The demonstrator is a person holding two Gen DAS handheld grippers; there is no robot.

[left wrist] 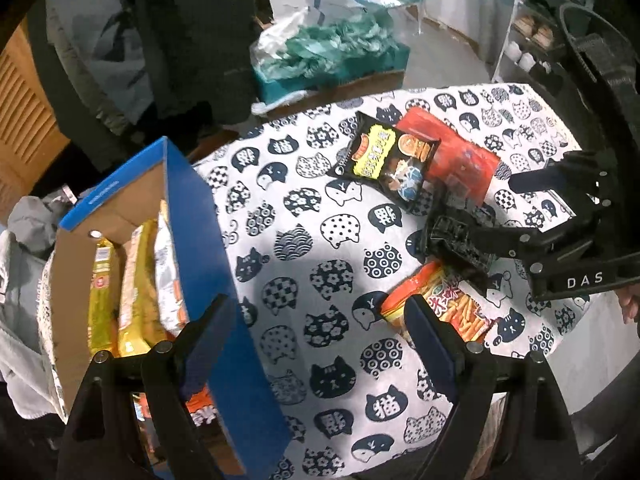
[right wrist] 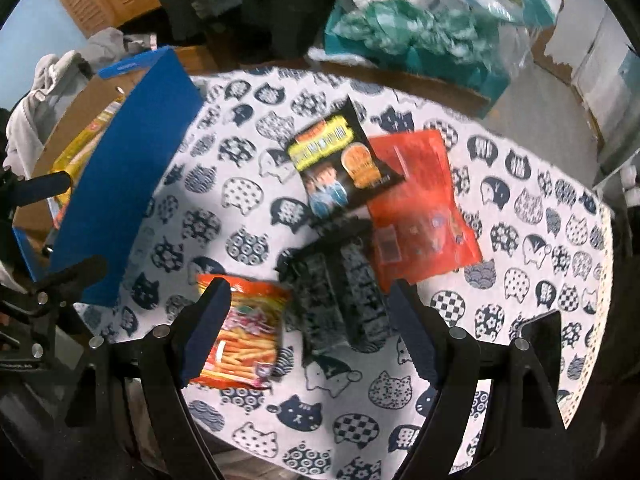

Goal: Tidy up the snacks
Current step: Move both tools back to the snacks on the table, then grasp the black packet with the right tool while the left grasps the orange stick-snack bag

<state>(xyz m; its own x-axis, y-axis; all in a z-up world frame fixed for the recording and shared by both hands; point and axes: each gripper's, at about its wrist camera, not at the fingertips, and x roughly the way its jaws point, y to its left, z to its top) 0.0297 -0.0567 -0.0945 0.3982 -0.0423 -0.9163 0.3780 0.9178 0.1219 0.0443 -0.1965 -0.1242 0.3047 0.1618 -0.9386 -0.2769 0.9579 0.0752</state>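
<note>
Both grippers point steeply down over a table covered in a cat-print cloth [right wrist: 248, 200].

Left gripper [left wrist: 316, 344]: jaws spread wide, nothing between them but bare cloth. Its left finger [left wrist: 208, 336] stands at the near wall of the blue cardboard box [left wrist: 224, 280]; whether it touches the wall cannot be told. Inside the box, yellow and orange snack packs [left wrist: 136, 280] stand on edge. Just past its right finger lies the orange packet of snack sticks [left wrist: 444, 300].

Right gripper [right wrist: 308, 332]: jaws also spread wide, pinching nothing. Between and just beyond its fingers lies a dark patterned packet [right wrist: 340, 292], flat on the cloth. The orange packet of snack sticks [right wrist: 244, 336] lies partly behind its left finger [right wrist: 204, 332]. Farther ahead, a black and yellow snack bag [right wrist: 340, 164] overlaps a red pouch [right wrist: 420, 208]. The blue cardboard box [right wrist: 128, 184] stands well off to its left.
</note>
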